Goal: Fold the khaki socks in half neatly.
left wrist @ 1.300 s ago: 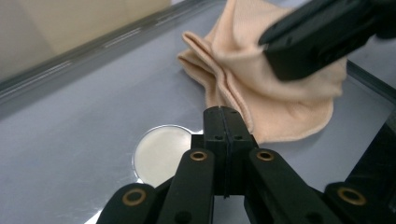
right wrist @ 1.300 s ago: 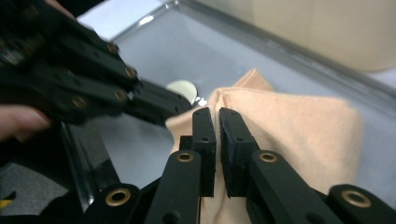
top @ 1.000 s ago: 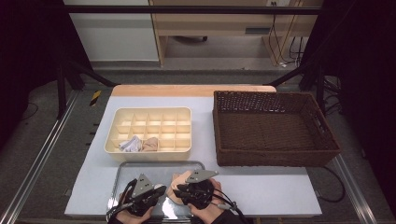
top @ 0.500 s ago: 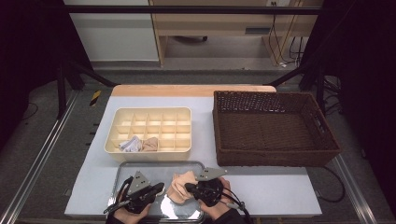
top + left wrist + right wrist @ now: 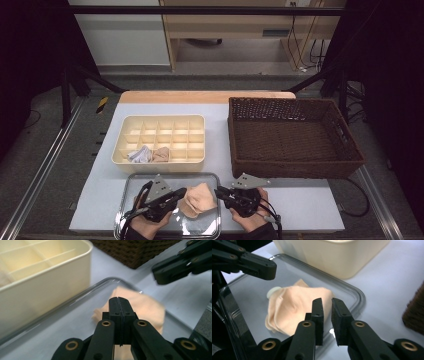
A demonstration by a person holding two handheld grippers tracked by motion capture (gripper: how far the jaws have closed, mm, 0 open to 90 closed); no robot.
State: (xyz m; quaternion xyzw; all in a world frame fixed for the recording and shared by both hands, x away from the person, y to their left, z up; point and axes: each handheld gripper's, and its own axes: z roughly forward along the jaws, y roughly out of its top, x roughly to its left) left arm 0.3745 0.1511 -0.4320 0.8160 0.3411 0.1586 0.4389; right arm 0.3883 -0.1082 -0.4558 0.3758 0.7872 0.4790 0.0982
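Observation:
A peach cloth (image 5: 200, 199) lies bunched in the clear tray (image 5: 170, 176) at the table's front edge. My left gripper (image 5: 181, 192) points at the cloth's left edge; its jaws (image 5: 119, 300) are shut, and I see nothing between the pads. The cloth (image 5: 147, 307) spreads out beyond them. My right gripper (image 5: 219, 191) is at the cloth's right edge. Its jaws (image 5: 327, 301) have just been opening and stand a narrow gap apart with nothing between them. The cloth (image 5: 297, 305) lies just beyond its left pad.
A cream divided box (image 5: 160, 125) stands behind the tray, with a pale cloth (image 5: 140, 155) and a peach cloth (image 5: 161, 155) in its front compartments. A dark wicker basket (image 5: 295, 135) sits at the right. The table's front edge is close under both hands.
The two grippers were close together over the tray; they have drawn apart, the right one moving right, and the peach cloth now shows between them.

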